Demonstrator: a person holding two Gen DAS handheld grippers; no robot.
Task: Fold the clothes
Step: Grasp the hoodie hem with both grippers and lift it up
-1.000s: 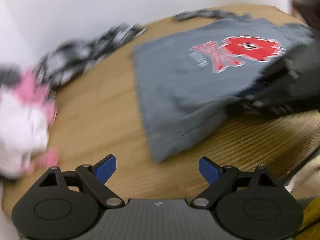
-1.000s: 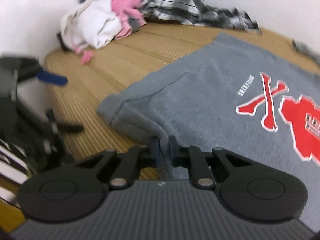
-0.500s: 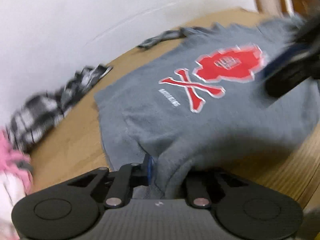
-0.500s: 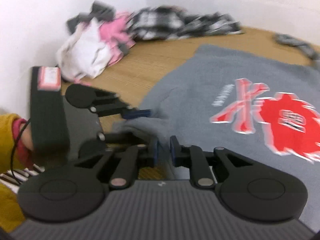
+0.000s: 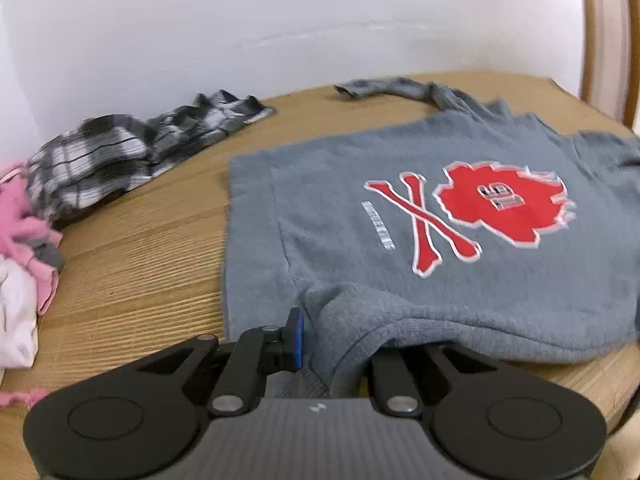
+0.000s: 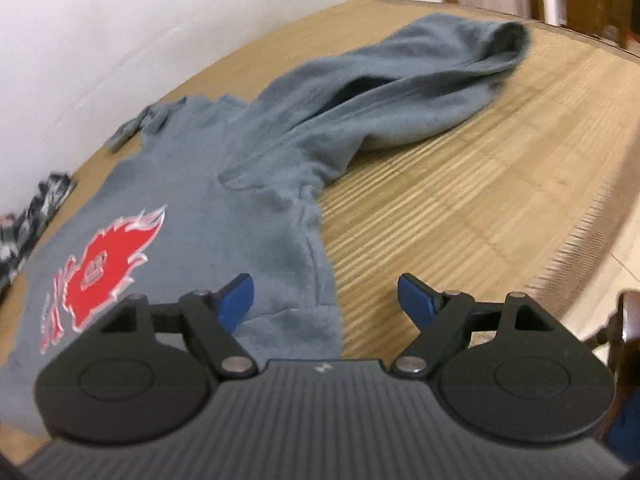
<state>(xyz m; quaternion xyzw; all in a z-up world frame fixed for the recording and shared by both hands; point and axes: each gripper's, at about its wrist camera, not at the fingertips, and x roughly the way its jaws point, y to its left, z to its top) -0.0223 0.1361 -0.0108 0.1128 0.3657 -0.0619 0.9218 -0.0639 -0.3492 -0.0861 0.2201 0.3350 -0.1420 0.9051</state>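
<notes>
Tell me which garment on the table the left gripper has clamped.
The grey sweatshirt with the red print; the left gripper pinches its hem. The plaid shirt and pink-and-white pile lie untouched.

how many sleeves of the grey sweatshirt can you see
2. One sleeve stretches across the wooden table in the right wrist view; the other sleeve lies thin along the far edge by the wall in the left wrist view.

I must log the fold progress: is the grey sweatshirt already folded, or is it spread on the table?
Spread, not folded: the grey sweatshirt lies print up, sleeve stretched out. Only its hem is bunched in the left gripper.
</notes>
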